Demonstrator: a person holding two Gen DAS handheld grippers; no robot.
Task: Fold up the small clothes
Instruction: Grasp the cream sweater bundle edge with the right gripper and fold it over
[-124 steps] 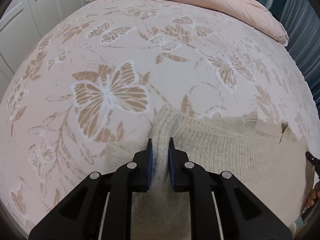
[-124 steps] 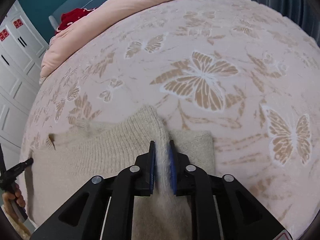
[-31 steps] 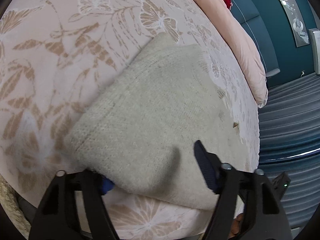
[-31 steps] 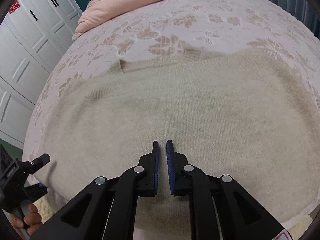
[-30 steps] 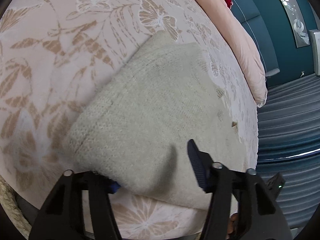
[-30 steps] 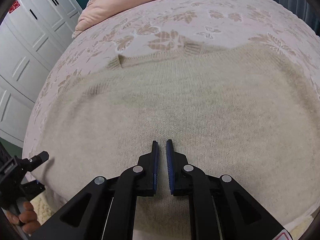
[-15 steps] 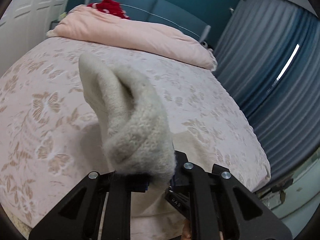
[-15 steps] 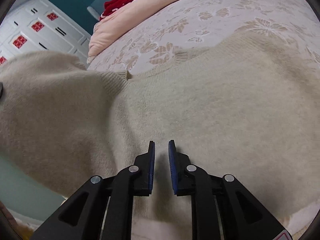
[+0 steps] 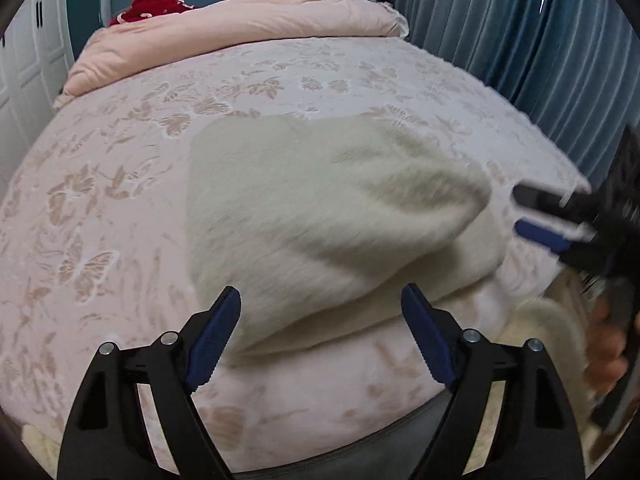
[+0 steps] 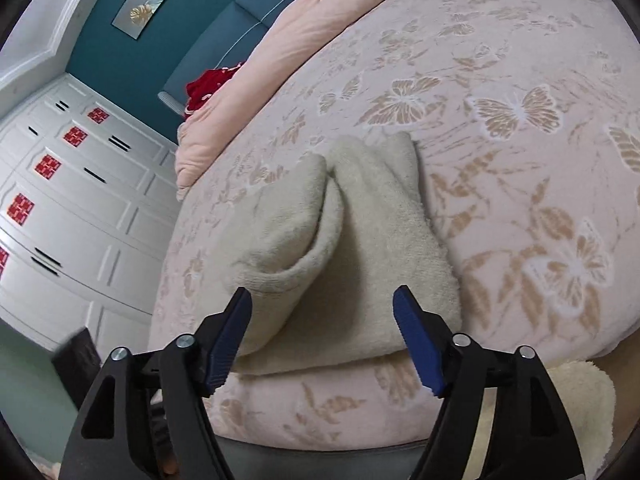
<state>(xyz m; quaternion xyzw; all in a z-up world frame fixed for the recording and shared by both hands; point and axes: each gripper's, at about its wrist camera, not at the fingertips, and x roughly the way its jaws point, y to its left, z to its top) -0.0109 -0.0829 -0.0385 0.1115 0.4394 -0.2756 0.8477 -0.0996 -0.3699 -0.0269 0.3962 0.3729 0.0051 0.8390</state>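
A cream knitted sweater (image 9: 320, 216) lies folded over on the pink butterfly-print bedspread (image 9: 120, 184), near the bed's front edge. In the right wrist view the sweater (image 10: 352, 248) shows a rolled top layer with a loose fold on its left side. My left gripper (image 9: 322, 336) hovers just in front of it, jaws opening wide, nothing between them. My right gripper (image 10: 322, 336) is likewise pulled back from the cloth, its jaws opening and empty. The right gripper (image 9: 544, 216) also shows blurred at the right of the left wrist view, held by a hand (image 9: 608, 344).
A pink duvet (image 9: 240, 28) and a red item (image 9: 152, 6) lie at the head of the bed. Blue curtains (image 9: 540, 60) hang on the right, white cabinets (image 10: 72, 208) on the left. A fluffy cream rug (image 10: 560, 408) lies below the bed edge.
The sweater's left side was lifted and laid over toward the right, making a fold. Both grippers then let go, opened wide and drew back from the cloth.
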